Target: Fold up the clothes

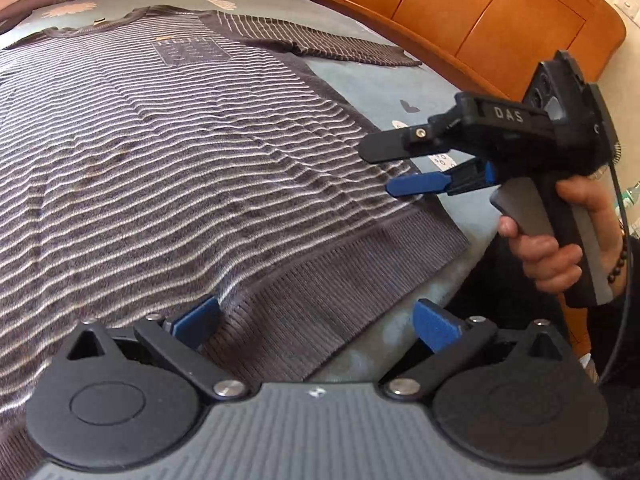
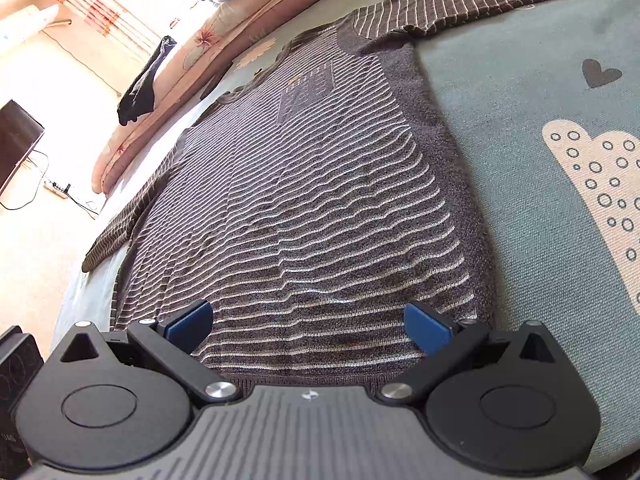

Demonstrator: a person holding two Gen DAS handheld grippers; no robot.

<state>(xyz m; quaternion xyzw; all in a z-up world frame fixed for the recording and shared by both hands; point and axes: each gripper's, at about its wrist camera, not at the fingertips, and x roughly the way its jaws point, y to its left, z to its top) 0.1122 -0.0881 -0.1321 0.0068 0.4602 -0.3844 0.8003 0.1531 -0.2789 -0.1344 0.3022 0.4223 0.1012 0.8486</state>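
bare sheet (image 2: 500, 128) free right of sweater (image 2: 320, 200); headboard (image 1: 460, 20) beyond; pillows (image 2: 208, 64) at far edge

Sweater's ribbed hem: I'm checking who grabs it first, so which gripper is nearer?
Left. The left gripper hangs open directly over the ribbed hem; the right gripper is open above the sweater's side edge, farther up.

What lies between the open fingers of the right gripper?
In the right wrist view, the striped sweater fills the gap of the right gripper: its lower stripes and ribbed hem. Whether the fingers touch it cannot be told.
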